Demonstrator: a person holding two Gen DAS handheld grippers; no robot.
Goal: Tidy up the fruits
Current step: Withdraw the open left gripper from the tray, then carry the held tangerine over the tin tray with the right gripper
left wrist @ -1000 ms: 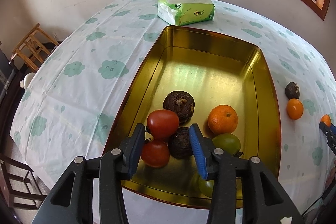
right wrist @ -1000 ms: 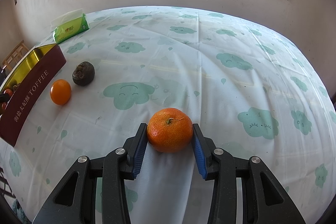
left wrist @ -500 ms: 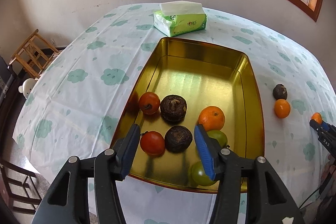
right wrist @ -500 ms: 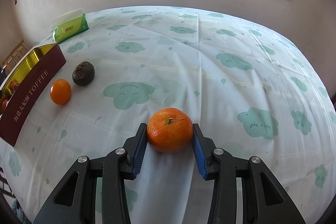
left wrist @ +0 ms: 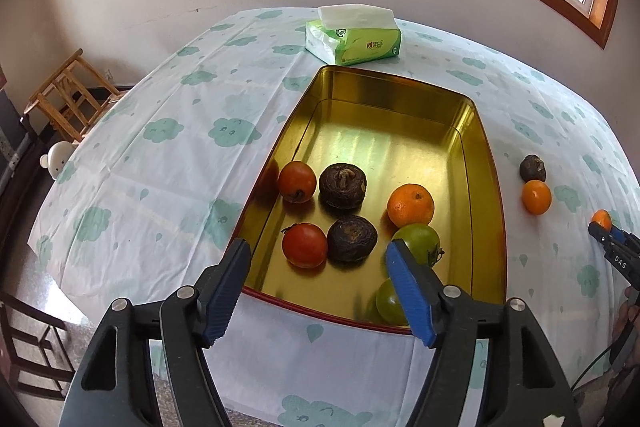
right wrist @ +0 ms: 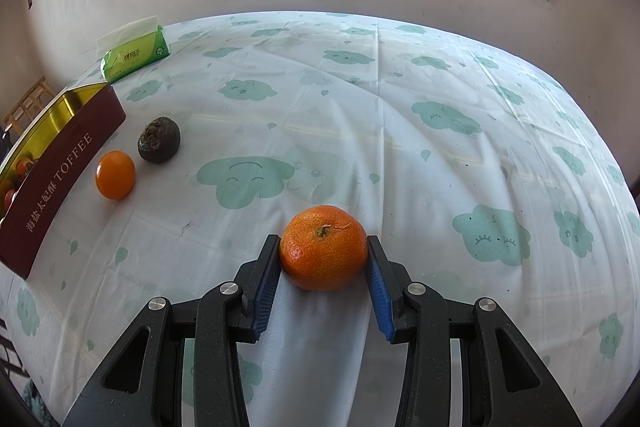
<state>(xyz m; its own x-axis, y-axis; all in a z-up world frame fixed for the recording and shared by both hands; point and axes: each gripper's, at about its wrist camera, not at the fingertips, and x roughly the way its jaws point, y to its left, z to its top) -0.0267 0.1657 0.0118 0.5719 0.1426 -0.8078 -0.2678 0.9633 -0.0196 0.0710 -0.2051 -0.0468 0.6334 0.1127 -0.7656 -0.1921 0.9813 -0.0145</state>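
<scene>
A gold toffee tin (left wrist: 490,187) holds two red tomatoes (left wrist: 304,245), two dark brown fruits (left wrist: 352,238), an orange (left wrist: 411,205) and two green tomatoes (left wrist: 418,239). My left gripper (left wrist: 318,285) is open and empty, above the tin's near edge. My right gripper (right wrist: 323,273) is shut on a large orange (right wrist: 323,247) that rests on the tablecloth. A small orange (right wrist: 115,174) and a dark brown fruit (right wrist: 159,139) lie beside the tin's maroon wall (right wrist: 60,171). The right gripper also shows at the right edge of the left wrist view (left wrist: 604,227).
A green tissue pack (left wrist: 352,35) lies beyond the tin's far end. The round table has a white cloth with green clouds (right wrist: 400,147). A wooden chair (left wrist: 68,95) stands off the table's left side.
My left gripper let go of a red tomato in the tin, then rose and drew back toward the near edge, opening wider. The right gripper has not moved.
</scene>
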